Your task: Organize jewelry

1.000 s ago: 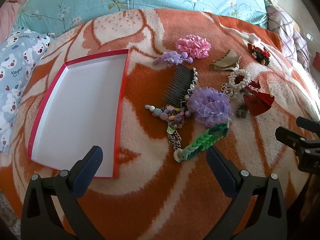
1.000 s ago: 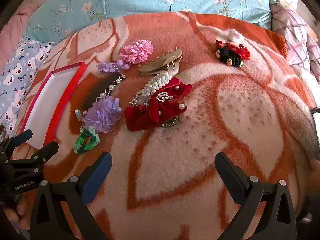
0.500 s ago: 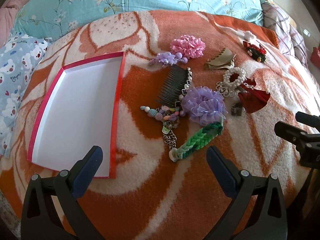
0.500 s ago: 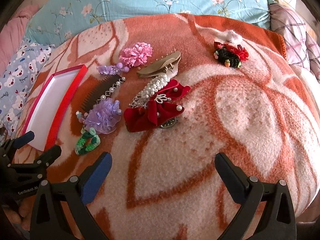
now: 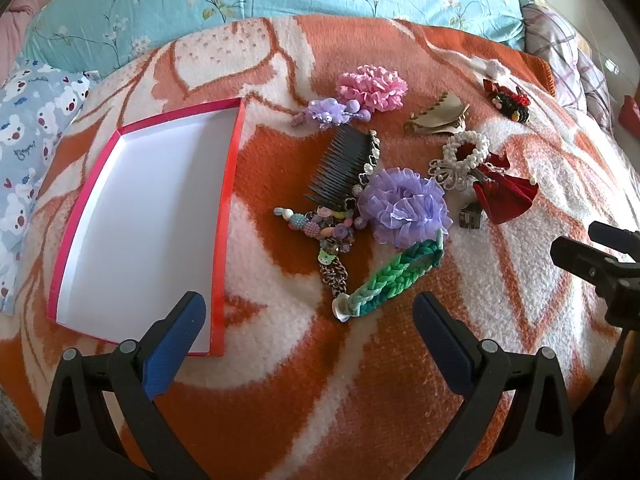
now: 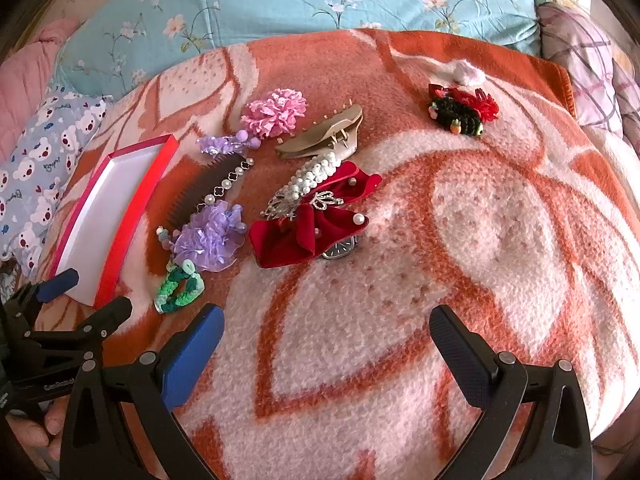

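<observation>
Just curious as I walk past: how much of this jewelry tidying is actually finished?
Nothing looks done: the red box holds nothing. Nothing is in hand either; the left claw and right claw are both open. Everything is left, including the green braided band, comb and red bow.

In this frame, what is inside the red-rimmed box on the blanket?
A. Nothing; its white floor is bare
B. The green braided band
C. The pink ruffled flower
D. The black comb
A. The red-rimmed box shows only its bare white floor, while the green braided band, pink ruffled flower and black comb all lie on the blanket beside it.
</observation>
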### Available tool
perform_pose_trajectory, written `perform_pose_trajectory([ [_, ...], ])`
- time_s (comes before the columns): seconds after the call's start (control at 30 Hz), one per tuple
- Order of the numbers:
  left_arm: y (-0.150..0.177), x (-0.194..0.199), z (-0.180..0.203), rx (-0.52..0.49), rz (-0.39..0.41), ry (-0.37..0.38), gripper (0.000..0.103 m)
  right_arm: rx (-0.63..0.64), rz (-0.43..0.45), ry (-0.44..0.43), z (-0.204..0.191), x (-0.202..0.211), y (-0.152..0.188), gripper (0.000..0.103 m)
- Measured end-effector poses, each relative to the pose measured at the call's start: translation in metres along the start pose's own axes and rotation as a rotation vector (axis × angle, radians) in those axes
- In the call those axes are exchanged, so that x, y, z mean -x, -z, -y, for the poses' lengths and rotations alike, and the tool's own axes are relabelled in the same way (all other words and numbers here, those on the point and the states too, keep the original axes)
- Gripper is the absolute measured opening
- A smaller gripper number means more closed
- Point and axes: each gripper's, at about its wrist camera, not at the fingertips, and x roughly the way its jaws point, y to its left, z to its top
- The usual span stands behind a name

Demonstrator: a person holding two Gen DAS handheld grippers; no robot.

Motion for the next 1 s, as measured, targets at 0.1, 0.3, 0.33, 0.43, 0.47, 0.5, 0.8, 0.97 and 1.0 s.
perform_pose_trajectory([
  [0.1,0.0,-0.001,0.0,-0.003,-0.002,0.003,0.103,-0.004,0.003,-0.003,0.002,0.0,-0.001,0.102],
  [0.3,0.0,-0.004,0.005,-0.01,-0.003,0.018,0.103,-0.005,0.013,-0.007,0.004,0.0,-0.001,0.102],
  [0.33,0.0,-0.004,0.005,-0.012,-0.003,0.029,0.103,-0.005,0.016,-0.007,0.005,0.0,-0.001,0.102],
  [0.43,-0.001,-0.007,0.008,-0.014,-0.005,0.061,0.103,-0.008,0.027,-0.01,0.007,0.0,-0.001,0.101],
  [0.47,-0.001,-0.007,0.008,-0.014,-0.006,0.069,0.103,-0.01,0.029,-0.009,0.007,-0.001,-0.002,0.101],
  [0.5,-0.001,-0.008,0.009,-0.014,-0.008,0.079,0.103,-0.011,0.03,-0.009,0.008,-0.001,-0.002,0.101],
  [0.8,-0.004,-0.014,0.013,-0.019,-0.015,0.125,0.103,-0.012,0.036,-0.018,0.01,-0.006,-0.004,0.097],
  [0.97,-0.005,-0.021,0.023,-0.058,-0.013,0.145,0.098,-0.006,0.038,-0.032,0.009,-0.012,-0.008,0.094],
  [1.0,-0.005,-0.024,0.026,-0.068,-0.016,0.147,0.096,-0.003,0.036,-0.03,0.008,-0.014,-0.009,0.094],
])
